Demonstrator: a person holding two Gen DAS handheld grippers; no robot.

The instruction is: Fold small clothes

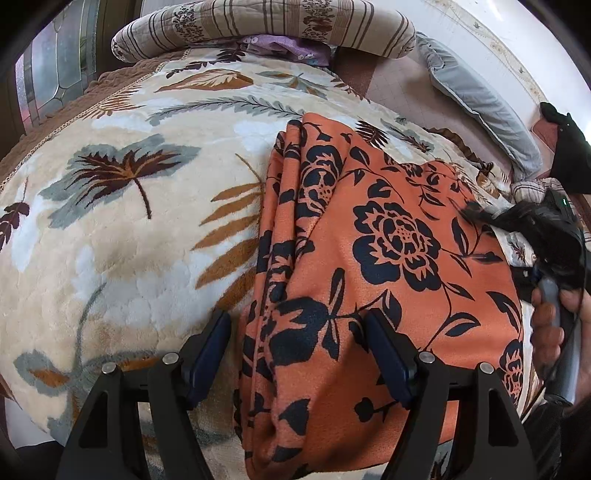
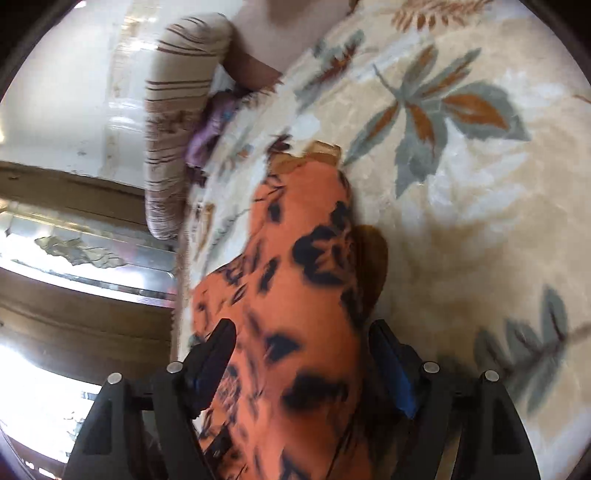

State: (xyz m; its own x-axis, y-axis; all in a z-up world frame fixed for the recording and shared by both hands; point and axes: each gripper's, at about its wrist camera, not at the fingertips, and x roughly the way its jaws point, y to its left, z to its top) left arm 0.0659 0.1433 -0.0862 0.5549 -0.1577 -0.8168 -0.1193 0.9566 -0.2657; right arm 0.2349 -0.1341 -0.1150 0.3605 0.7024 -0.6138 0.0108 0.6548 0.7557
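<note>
An orange garment with black flowers (image 1: 369,266) lies folded in layers on a cream leaf-patterned blanket (image 1: 129,229). My left gripper (image 1: 299,328) is open, its fingers straddling the garment's near left edge, with cloth between them. In the right wrist view the same garment (image 2: 295,295) runs up between my right gripper's (image 2: 301,336) open fingers; the view is blurred. The right gripper and the hand holding it show in the left wrist view at the garment's right edge (image 1: 546,236).
A striped quilted pillow (image 1: 258,26) and purple cloth (image 1: 284,46) lie at the far end of the bed. A grey cushion (image 1: 480,99) lies at the far right. A glass-panelled door (image 2: 85,251) stands beside the bed.
</note>
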